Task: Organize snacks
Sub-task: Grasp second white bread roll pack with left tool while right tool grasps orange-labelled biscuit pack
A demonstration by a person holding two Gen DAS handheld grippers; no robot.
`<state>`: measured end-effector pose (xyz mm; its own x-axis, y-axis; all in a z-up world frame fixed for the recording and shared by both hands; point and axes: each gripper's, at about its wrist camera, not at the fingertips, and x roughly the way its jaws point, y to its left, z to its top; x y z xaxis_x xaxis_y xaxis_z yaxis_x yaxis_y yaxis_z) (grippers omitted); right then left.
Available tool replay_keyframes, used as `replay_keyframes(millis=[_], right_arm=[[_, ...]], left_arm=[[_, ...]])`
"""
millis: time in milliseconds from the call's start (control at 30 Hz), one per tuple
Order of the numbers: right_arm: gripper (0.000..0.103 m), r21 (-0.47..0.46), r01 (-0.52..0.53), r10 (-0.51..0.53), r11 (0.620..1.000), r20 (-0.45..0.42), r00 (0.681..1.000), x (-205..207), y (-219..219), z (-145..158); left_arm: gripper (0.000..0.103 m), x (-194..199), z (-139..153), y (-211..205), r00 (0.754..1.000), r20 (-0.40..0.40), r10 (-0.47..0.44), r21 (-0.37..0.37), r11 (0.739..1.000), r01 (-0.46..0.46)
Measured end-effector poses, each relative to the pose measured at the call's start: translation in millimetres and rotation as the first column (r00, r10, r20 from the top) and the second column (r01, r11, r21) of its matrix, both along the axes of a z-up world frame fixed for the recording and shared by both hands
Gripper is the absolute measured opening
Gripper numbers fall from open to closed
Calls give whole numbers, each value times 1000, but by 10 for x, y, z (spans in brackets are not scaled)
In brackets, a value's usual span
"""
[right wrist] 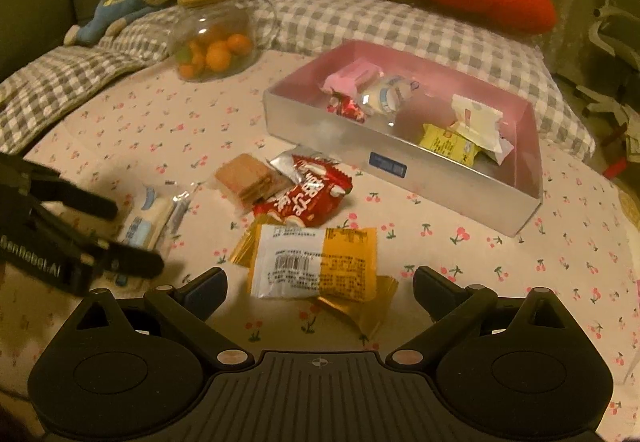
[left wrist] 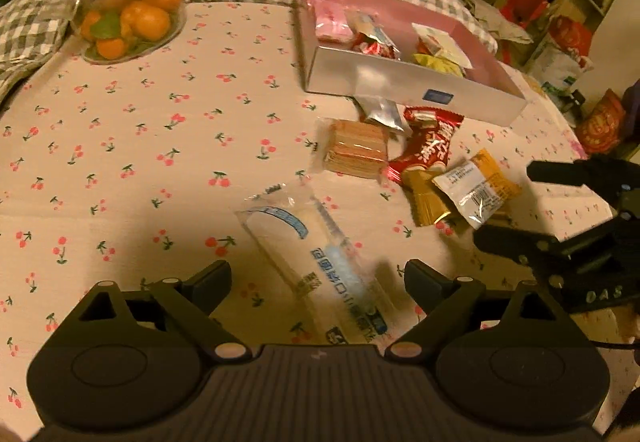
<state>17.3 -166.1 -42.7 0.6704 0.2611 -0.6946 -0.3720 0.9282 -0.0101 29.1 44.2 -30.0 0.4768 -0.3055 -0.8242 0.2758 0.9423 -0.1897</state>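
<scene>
Left tool (left wrist: 318, 278) spread wide, hovering over long clear-wrapped white-and-blue snack bar (left wrist: 316, 266) on cherry-print cloth, nothing pinched.

Right tool (right wrist: 320, 284) also apart, above white-and-orange foil packet (right wrist: 314, 262).

Both probably light, crinkly, slippery; best pinched across the middle, gently.

Right view shows inside of pink-lined silver box (right wrist: 400, 170) better; left view shows bar's full length.

Glossy plastic wrappers (right wrist: 313, 262); matt, probably cotton tablecloth (left wrist: 120, 146).

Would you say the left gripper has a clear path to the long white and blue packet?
Probably yes: the left gripper is open with the long white and blue packet lying between its fingers, nothing covering it.
</scene>
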Motion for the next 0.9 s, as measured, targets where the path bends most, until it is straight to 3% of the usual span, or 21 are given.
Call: replay_keyframes(millis=[267, 433, 600, 900], right_arm=[[98, -10, 17, -17, 1000, -8, 1000, 105, 79, -81], [94, -22, 12, -11, 1000, 2, 1000, 127, 141, -102], [75, 4, 2, -2, 1000, -17, 1000, 137, 129, -95], [65, 24, -12, 12, 1000, -15, 1000, 86, 131, -54]], left_arm=[[88, -34, -33, -110, 999, 19, -27, 83, 996, 25], [63, -78, -11, -182, 995, 58, -82, 126, 989, 75], [39, -148, -7, -268, 978, 96, -185, 146, 975, 170], [29, -136, 2, -286, 978, 90, -187, 130, 976, 174]])
